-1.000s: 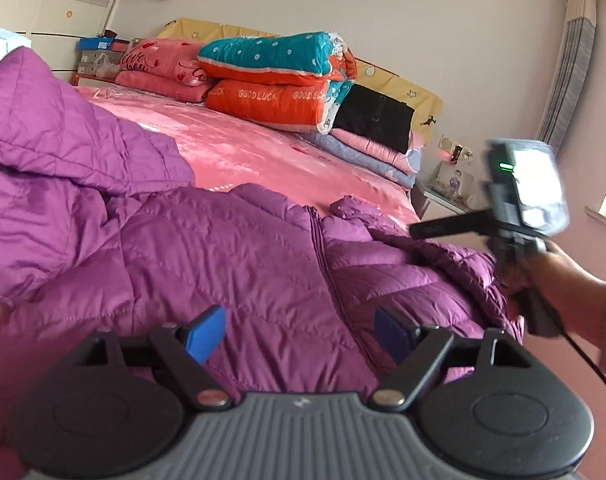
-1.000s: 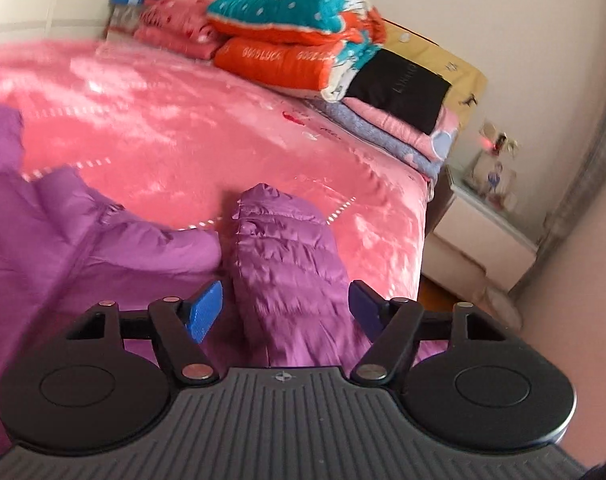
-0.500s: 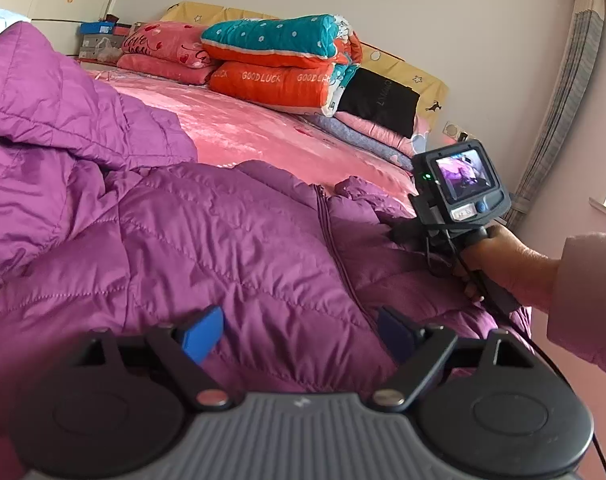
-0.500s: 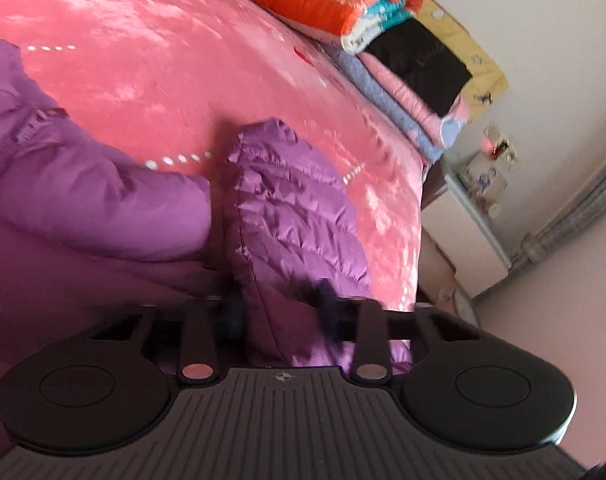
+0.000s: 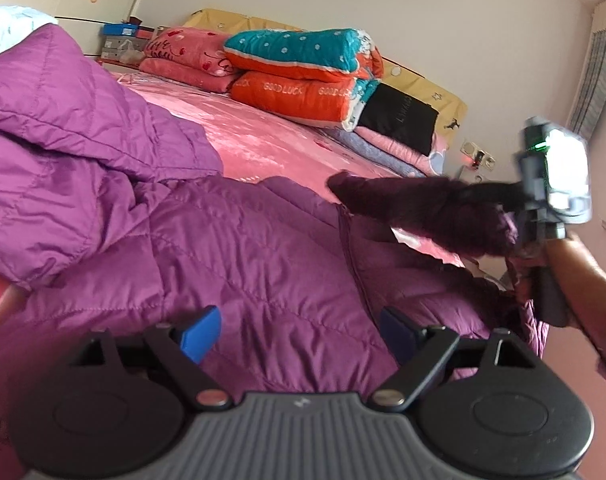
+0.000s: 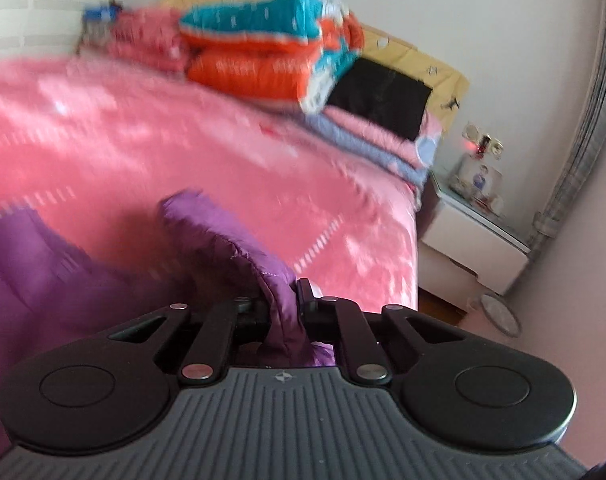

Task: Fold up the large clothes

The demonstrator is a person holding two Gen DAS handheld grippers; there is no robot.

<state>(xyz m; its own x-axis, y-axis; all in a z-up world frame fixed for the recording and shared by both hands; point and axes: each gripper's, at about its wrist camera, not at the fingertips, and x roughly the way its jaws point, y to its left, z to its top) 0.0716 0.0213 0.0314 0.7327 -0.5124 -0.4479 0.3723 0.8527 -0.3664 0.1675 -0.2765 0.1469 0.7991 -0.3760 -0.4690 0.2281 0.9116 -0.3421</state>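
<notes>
**Inspector:** What can't you confirm?

**Operator:** On my right wrist view, the stacked quilts (image 6: 271, 52) and pink bedspread (image 6: 143, 140) are motion-smeared; the nightstand items (image 6: 479, 184) are too small to identify. The purple jacket (image 5: 223, 240) runs past the left wrist view's left edge.

**Inspector:** And the sleeve?

**Operator:** The sleeve (image 5: 423, 208) and right gripper (image 5: 503, 196) are blurred there.

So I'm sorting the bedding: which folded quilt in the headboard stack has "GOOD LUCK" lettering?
The orange quilt, directly beneath the teal polka-dot quilt; only it shows white lettering.
</notes>
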